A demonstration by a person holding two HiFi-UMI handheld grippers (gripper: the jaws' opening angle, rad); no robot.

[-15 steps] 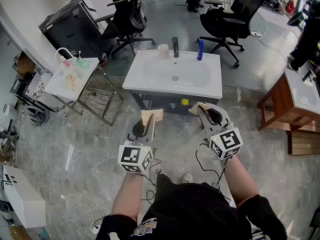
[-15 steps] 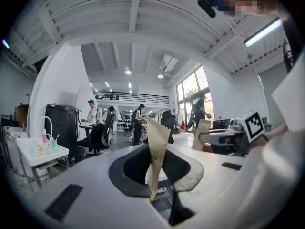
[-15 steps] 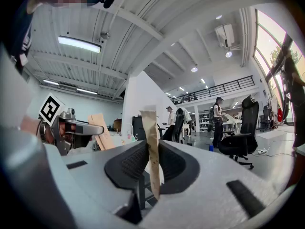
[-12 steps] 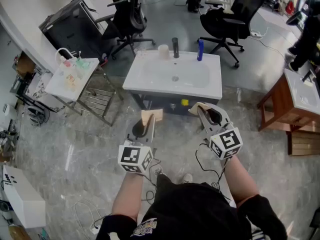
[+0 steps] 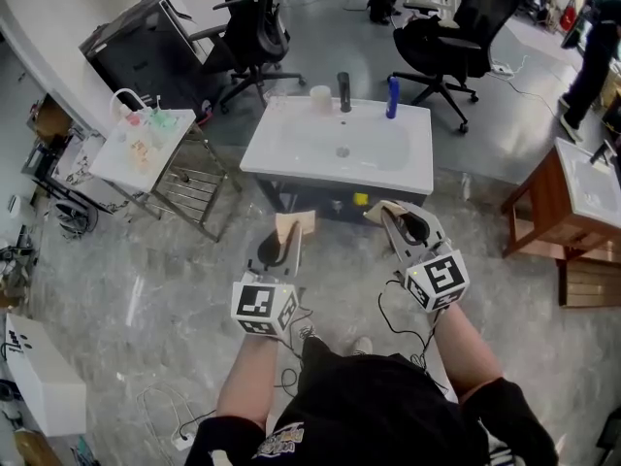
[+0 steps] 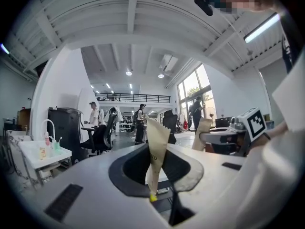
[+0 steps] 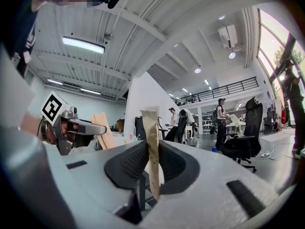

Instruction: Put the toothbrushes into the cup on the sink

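Jaws of left gripper [image 5: 289, 241] and right gripper [image 5: 393, 217] each pinch tan paper sleeves [image 6: 156, 147] [image 7: 151, 147] (contents hidden).

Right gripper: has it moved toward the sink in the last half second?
No. The right gripper keeps the same gap below the sink and its front edge.

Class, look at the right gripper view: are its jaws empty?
No, the right gripper is shut on a tan packet standing upright between its dark pads.
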